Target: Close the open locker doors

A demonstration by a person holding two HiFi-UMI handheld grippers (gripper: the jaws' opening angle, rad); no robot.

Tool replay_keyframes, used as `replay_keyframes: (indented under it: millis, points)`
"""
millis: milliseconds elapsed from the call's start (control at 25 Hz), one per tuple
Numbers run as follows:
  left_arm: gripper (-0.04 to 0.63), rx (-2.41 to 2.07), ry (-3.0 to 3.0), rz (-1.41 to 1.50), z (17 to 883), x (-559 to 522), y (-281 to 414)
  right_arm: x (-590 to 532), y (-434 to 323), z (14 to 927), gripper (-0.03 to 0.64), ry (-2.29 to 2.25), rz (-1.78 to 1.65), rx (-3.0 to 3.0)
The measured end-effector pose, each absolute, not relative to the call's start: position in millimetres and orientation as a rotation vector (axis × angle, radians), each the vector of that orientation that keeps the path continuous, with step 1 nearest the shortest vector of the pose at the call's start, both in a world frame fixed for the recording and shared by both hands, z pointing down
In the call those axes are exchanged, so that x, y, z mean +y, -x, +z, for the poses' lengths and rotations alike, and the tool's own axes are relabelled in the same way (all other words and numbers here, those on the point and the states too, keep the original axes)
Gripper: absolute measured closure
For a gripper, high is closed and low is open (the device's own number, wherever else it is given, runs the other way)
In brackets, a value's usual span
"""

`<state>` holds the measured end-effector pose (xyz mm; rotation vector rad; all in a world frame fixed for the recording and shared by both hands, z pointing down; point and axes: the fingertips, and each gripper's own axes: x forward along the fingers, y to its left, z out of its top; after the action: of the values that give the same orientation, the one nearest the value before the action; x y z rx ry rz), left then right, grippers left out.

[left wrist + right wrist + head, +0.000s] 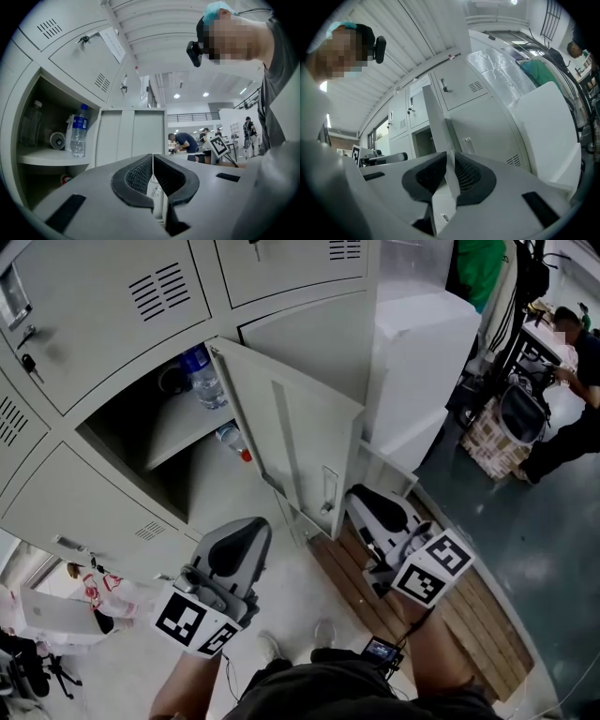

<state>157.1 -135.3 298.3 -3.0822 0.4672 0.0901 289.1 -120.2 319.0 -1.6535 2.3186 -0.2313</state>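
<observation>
One grey locker door (295, 442) stands open, swung out from its compartment (141, 442). On the shelf inside stand a water bottle (203, 378) and a tape roll. My right gripper (361, 495) is at the door's lower free corner. In the right gripper view the door's edge (433, 115) runs down between the jaws, and the right gripper (451, 157) is shut on it. My left gripper (246, 526) hangs below the open compartment, shut and holding nothing. In the left gripper view the left gripper (153, 159) faces the door's inner face (133, 136) and the bottle (78, 131).
Closed lockers (103, 306) surround the open one, and keys (28, 362) hang in a lock at the left. A white cabinet (422, 362) stands right of the door. Wooden boards (469, 615) lie on the floor. A seated person (581, 362) and a box (492, 437) are far right.
</observation>
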Motion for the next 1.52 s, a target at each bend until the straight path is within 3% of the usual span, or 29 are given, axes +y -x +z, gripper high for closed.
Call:
replay_keyframes:
  millis: [1520]
  points:
    - [0.586, 0.436, 3.093, 0.135, 289.0, -156.9, 0.5, -135.3, -113.0, 318.6, 0.583, 1.732, -0.208, 2.346]
